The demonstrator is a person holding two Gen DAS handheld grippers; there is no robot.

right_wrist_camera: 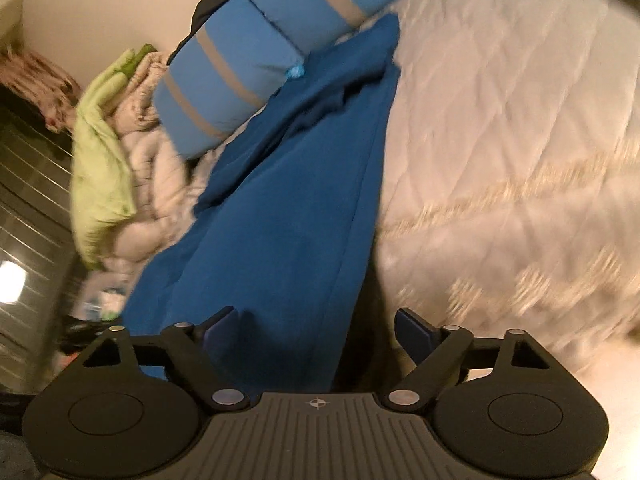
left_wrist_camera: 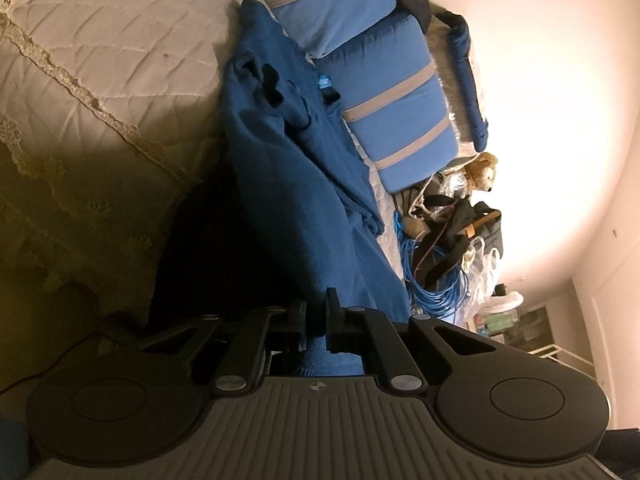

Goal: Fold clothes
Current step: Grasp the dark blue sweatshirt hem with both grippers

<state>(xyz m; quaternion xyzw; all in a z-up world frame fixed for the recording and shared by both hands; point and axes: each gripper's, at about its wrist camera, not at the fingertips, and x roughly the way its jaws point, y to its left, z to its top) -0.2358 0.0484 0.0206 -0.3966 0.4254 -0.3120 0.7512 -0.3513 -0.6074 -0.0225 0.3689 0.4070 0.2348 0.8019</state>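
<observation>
A dark blue garment [left_wrist_camera: 288, 168] lies stretched out on a quilted white bedspread [left_wrist_camera: 100, 52], its collar end near the blue pillows. My left gripper [left_wrist_camera: 318, 316] is shut on the near hem of the blue garment. In the right wrist view the same garment [right_wrist_camera: 288, 208] runs up the middle of the bed. My right gripper [right_wrist_camera: 316, 328] is open, its jaws wide apart over the garment's near edge, with cloth between them but not pinched. That view is motion-blurred.
Two blue pillows with grey stripes [left_wrist_camera: 384, 100] lie at the head of the bed, also seen in the right wrist view [right_wrist_camera: 240, 68]. A teddy bear [left_wrist_camera: 480, 172], blue cable coils [left_wrist_camera: 432, 276] and bags sit beside the bed. A green cloth [right_wrist_camera: 100, 168] lies on a rumpled duvet.
</observation>
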